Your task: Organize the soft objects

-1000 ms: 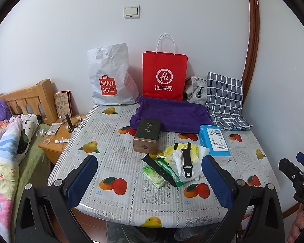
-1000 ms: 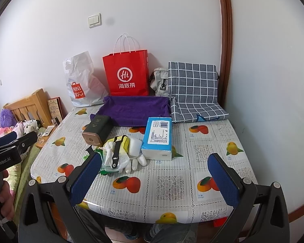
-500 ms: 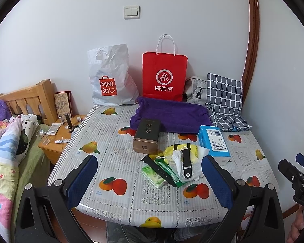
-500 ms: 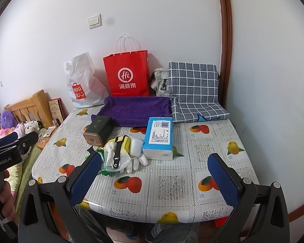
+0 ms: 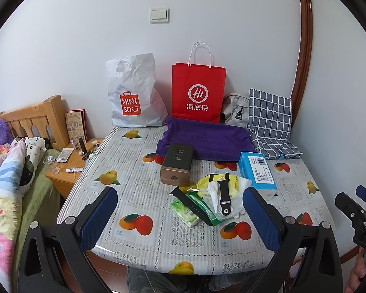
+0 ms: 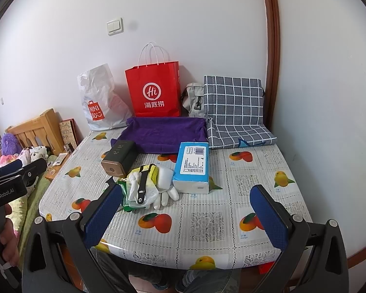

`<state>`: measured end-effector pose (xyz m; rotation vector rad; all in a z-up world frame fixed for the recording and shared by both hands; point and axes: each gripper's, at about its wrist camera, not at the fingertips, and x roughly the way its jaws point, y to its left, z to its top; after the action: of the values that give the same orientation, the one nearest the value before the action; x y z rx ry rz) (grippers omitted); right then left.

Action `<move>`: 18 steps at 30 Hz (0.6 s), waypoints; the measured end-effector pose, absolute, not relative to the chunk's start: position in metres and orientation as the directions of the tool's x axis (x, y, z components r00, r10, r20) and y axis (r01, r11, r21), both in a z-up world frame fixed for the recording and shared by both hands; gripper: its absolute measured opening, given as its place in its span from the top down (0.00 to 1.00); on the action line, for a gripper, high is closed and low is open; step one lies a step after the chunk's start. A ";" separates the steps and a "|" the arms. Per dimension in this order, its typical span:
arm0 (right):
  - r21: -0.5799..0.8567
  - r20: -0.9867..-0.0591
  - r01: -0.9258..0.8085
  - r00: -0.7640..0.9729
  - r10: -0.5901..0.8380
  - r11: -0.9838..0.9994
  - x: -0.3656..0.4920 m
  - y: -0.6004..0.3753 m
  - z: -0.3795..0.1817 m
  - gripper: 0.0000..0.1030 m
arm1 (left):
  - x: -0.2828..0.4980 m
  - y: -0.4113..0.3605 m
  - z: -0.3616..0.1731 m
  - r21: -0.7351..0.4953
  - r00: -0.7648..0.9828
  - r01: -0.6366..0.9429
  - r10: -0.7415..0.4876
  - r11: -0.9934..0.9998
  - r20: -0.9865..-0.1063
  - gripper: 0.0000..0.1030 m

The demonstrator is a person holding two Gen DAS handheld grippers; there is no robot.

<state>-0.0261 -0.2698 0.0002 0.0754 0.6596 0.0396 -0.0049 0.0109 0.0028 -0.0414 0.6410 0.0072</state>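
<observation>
So nothing's picked up yet: left gripper [image 5: 180,216] & right gripper [image 6: 186,211] both spread wide, empty. Soft pile [image 6: 146,184] sits just left of tissue pack [image 6: 192,167]; next, prob reach in.

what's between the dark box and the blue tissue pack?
In the right wrist view, the soft pile lies between dark box and blue tissue pack: yellow pouch, white glove, watch strap.

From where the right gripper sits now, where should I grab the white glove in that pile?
Take the white glove by its finger ends, which splay toward the near table edge clear of the pile. Its cuff is tucked beside the blue tissue pack and under the black strap's heap. Come in low from the front with the right gripper, jaws open.
</observation>
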 end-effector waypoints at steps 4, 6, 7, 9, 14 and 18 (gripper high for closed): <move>0.083 -0.611 -0.014 0.789 0.062 0.996 -0.026 -0.269 0.001 0.00 | -0.005 0.011 0.003 -0.037 0.802 -0.020 -0.006 0.999 -0.598 0.00; 0.083 -0.611 -0.014 0.789 0.063 0.996 -0.026 -0.270 0.000 0.00 | -0.004 0.011 0.002 -0.038 0.801 -0.019 -0.008 0.999 -0.599 0.00; 0.084 -0.610 -0.015 0.790 0.063 0.996 -0.027 -0.270 0.001 0.00 | -0.005 0.011 0.002 -0.037 0.801 -0.020 -0.007 0.999 -0.598 0.00; 0.084 -0.609 -0.016 0.791 0.065 0.996 -0.027 -0.269 0.001 0.00 | -0.005 0.011 0.002 -0.037 0.801 -0.020 -0.006 0.999 -0.599 0.00; 0.091 -0.609 -0.023 0.790 0.074 0.996 -0.025 -0.269 -0.002 0.00 | 0.002 0.010 -0.003 -0.043 0.790 -0.026 -0.006 0.999 -0.613 0.00; 0.089 -0.620 -0.033 0.780 0.081 0.996 -0.016 -0.268 -0.007 0.00 | 0.017 0.011 -0.009 -0.039 0.774 -0.026 -0.005 0.999 -0.634 0.00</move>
<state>-0.0165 -0.2680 -0.0073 0.0746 0.6730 0.0613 0.0170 0.0109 -0.0089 -0.0470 0.6862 0.0118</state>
